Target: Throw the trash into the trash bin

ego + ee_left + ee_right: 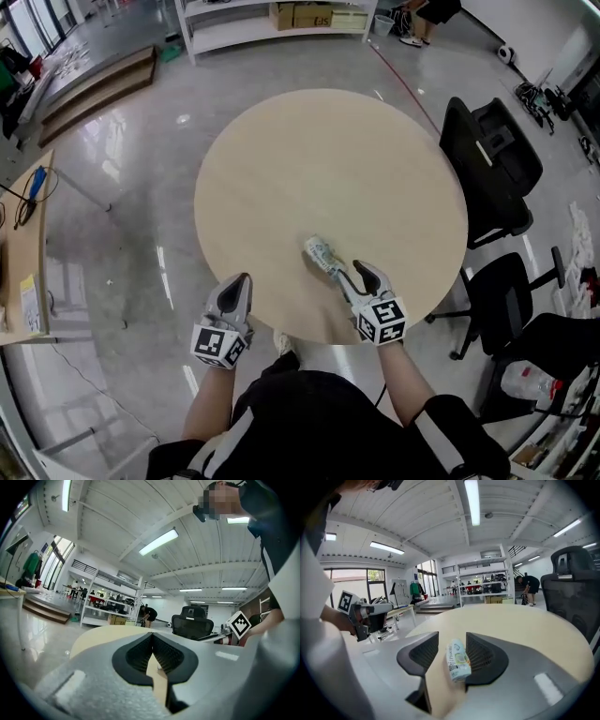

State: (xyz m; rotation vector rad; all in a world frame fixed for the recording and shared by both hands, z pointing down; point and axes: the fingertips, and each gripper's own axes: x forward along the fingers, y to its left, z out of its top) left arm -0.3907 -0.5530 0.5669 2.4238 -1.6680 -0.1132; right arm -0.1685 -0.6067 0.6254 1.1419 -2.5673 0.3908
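Close to the table's (328, 159) near edge, bare top beyond, the crumpled packet (322, 253), its print unreadable, lies between the parted jaws of my right tongs (349, 274), while my left tongs (237, 286) hang clenched just off that edge.

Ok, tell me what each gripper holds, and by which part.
Nothing is held. The left gripper is shut and empty; the right gripper is open around the packet lying on the table, not clamping it.

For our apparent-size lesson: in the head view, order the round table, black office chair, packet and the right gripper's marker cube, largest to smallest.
1. round table
2. black office chair
3-4. The marker cube on the right gripper and the packet look alike. The cube is nearer the camera, so I leave them unranked.
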